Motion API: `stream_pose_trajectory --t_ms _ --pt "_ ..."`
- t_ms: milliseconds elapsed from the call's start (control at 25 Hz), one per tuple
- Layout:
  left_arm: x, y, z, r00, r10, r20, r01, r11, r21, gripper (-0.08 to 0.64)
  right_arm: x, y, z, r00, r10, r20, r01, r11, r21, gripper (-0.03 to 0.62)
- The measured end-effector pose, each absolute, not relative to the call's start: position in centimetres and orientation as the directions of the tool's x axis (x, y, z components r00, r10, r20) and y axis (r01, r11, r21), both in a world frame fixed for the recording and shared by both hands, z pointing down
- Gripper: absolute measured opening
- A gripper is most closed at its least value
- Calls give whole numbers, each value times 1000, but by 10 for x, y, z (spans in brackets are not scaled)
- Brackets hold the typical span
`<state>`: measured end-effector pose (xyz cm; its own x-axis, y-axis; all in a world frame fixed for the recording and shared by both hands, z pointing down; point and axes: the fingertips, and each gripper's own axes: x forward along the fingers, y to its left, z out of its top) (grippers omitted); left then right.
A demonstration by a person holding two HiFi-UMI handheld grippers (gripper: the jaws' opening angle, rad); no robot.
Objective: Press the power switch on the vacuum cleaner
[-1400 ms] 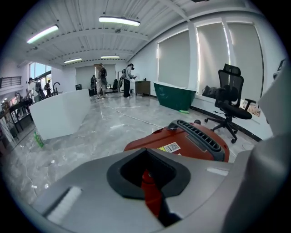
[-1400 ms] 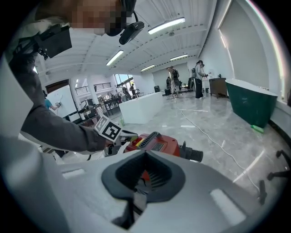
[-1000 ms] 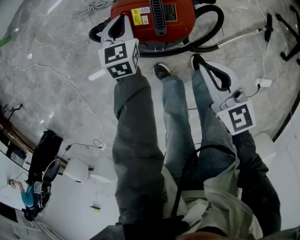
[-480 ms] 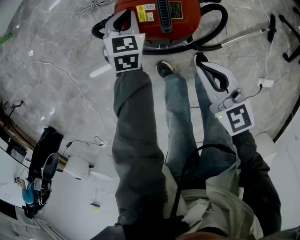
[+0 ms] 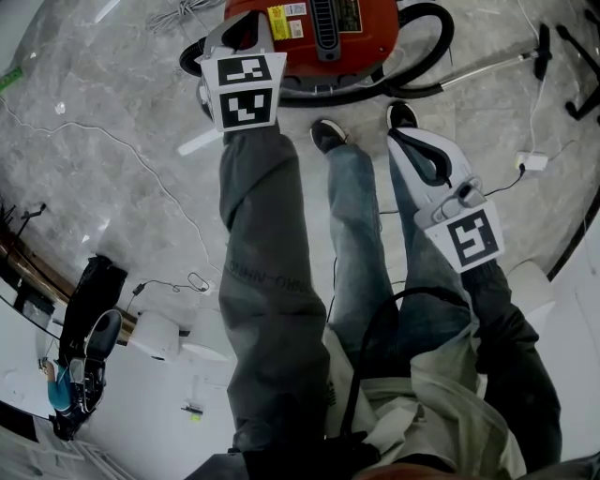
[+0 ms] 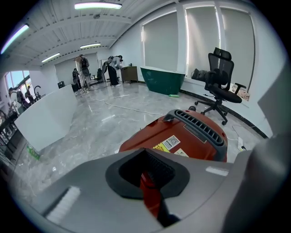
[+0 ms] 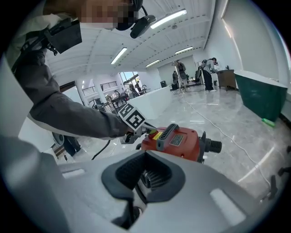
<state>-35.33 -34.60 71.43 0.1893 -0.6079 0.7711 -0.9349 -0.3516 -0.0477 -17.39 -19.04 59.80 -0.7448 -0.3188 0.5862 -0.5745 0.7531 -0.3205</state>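
A red canister vacuum cleaner [image 5: 319, 33] lies on the grey marble floor ahead of my feet, with a black vent grille and handle along its top [image 6: 200, 127]. My left gripper [image 5: 242, 28] hangs just over the vacuum's left end, jaws together and nothing between them; in the left gripper view the red body [image 6: 182, 141] fills the space right beyond the tips. From the side, the right gripper view shows the vacuum [image 7: 179, 139] with the left gripper [image 7: 151, 132] at its near end. My right gripper [image 5: 403, 127] stays back by my right leg, shut and empty. No switch can be made out.
A black hose [image 5: 431, 42] loops off the vacuum's right side into a metal wand [image 5: 487, 67]. A white cable [image 5: 112, 141] and a plug adapter [image 5: 531, 164] lie on the floor. My shoe [image 5: 325, 137] stands close to the vacuum. An office chair [image 6: 220, 86] and a green tub [image 6: 163, 81] stand beyond.
My left gripper has moved forward over the vacuum's left end, and its marker cube has turned squarer to the head camera. The right gripper has hardly shifted.
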Motion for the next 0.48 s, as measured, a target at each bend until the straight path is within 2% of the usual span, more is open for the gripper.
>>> stream_pose_trajectory --t_ms 480 --pt "-360 -340 709 202 -737 645 -977 -194 83 -7 -164 -203 591 -734 -361 575 -607 728 -319 2"
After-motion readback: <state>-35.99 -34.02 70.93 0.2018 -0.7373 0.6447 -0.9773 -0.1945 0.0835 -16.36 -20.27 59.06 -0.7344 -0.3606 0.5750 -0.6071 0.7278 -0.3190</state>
